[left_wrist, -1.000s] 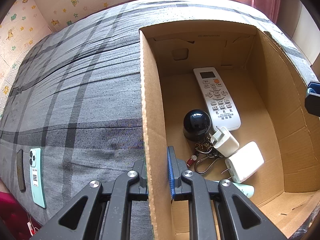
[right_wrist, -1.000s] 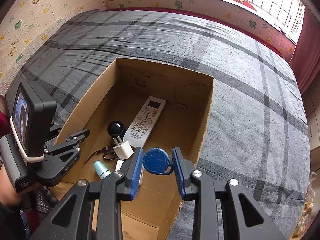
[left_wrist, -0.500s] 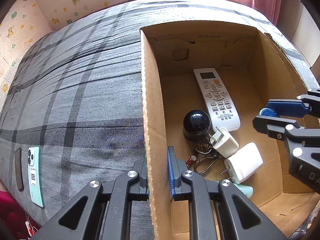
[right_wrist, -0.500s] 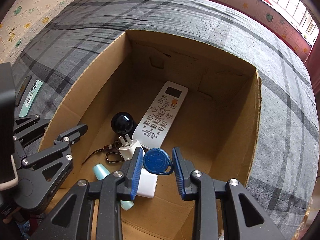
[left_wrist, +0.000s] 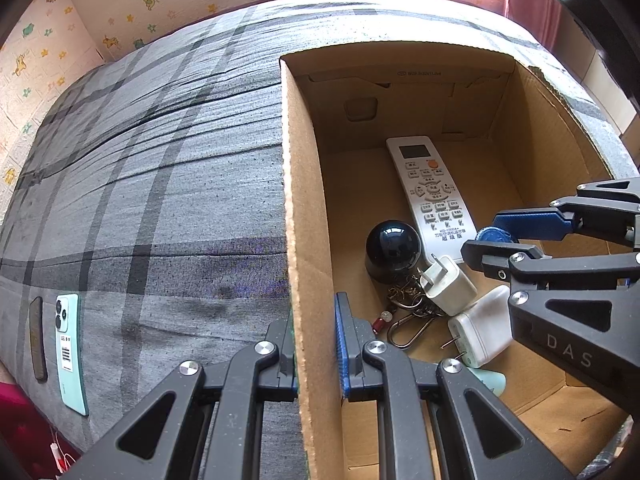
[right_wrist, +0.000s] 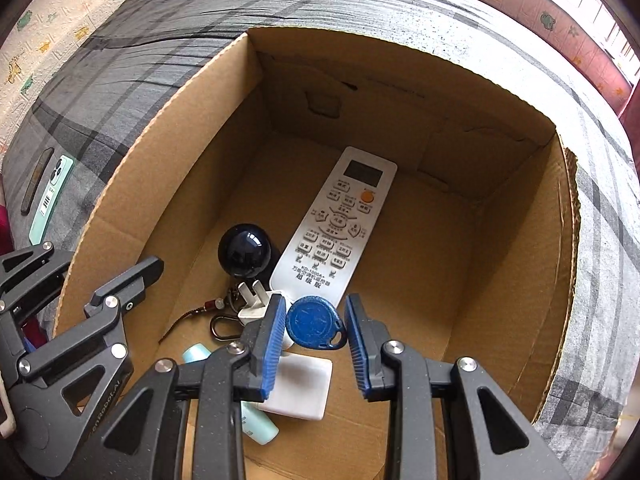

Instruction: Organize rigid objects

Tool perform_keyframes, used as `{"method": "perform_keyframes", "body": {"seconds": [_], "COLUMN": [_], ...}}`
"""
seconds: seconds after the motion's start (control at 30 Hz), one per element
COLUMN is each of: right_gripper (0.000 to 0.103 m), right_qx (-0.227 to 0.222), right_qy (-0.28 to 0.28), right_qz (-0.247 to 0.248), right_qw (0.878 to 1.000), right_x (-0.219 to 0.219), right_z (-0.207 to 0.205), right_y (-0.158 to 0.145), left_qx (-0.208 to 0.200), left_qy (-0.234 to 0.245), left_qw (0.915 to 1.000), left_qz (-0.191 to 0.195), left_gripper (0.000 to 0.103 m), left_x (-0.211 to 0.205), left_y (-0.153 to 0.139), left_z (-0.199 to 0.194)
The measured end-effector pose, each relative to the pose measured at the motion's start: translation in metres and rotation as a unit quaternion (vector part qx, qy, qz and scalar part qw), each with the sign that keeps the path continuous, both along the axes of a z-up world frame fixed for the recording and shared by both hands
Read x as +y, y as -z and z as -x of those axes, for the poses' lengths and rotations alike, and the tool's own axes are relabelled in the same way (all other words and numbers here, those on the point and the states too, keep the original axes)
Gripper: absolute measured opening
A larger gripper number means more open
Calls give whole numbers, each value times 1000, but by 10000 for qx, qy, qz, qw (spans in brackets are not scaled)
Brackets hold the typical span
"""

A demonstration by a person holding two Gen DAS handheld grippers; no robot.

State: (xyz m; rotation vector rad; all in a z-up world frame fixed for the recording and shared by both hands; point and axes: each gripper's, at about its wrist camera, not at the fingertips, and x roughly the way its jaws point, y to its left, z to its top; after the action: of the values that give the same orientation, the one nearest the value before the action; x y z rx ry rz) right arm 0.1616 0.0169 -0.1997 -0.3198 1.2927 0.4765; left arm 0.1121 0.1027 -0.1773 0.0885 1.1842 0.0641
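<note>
A cardboard box [left_wrist: 304,208] [right_wrist: 560,240] sits on a grey plaid bed. Inside lie a white remote [left_wrist: 430,188] [right_wrist: 340,228], a black dome [left_wrist: 394,244] [right_wrist: 244,250], two white chargers [left_wrist: 450,284] [left_wrist: 478,328], a carabiner with keys [left_wrist: 408,324] and a mint tube [right_wrist: 260,426]. My left gripper [left_wrist: 314,344] is shut on the box's left wall. My right gripper [right_wrist: 316,334] is inside the box, shut on a blue key fob [right_wrist: 314,326], held above the chargers; it shows in the left wrist view [left_wrist: 494,236].
A mint green phone [left_wrist: 70,352] [right_wrist: 50,196] and a dark flat strip [left_wrist: 36,338] [right_wrist: 34,186] lie on the bed to the left of the box. The plaid bedspread [left_wrist: 160,180] stretches back to a wall with cartoon stickers.
My right gripper has moved down and forward into the box with the blue key fob. The left gripper has stayed on the box wall.
</note>
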Motion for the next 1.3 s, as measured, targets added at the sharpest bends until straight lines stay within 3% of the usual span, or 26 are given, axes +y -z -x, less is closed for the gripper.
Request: {"method": "perform_keyframes", "body": {"seconds": [0.33,0.5,0.6,0.67,0.87,1.03,1.3], "right_gripper": [33,46,60,75,96,103,103], "right_qx": [28,-76,-249,-392,-709,-770,-793], "right_qy": [44,109,133,136,319,483,892], "right_qz": [-87,-249,-244,-256,-229,-252,-236], "right_qw": [9999,9996,9993,9988,9967,9955,9926], "right_x": [-4,-8,-11,-14,-25,-40,-72], "right_z": [-4,-1,1,4,11,19,36], "right_y": [-4,-17,-29,-39,-65,-79,-94], "left_qx": [-5,-7,-5,-6,-5,-7,2], "left_qy": [-5,-39,-39,-38,-62,-77,-53], "left_qw": [10000,10000,10000,10000,9999,9999,10000], "left_qz": [11,74,80,76,113,83,6], "left_gripper": [16,16,16,16,16,16,18], "left_x": [0,2,2,2,3,3,1], "left_y": [0,-1,-1,-1,-2,-2,-3], "left_z": [0,0,0,0,1,1,0]}}
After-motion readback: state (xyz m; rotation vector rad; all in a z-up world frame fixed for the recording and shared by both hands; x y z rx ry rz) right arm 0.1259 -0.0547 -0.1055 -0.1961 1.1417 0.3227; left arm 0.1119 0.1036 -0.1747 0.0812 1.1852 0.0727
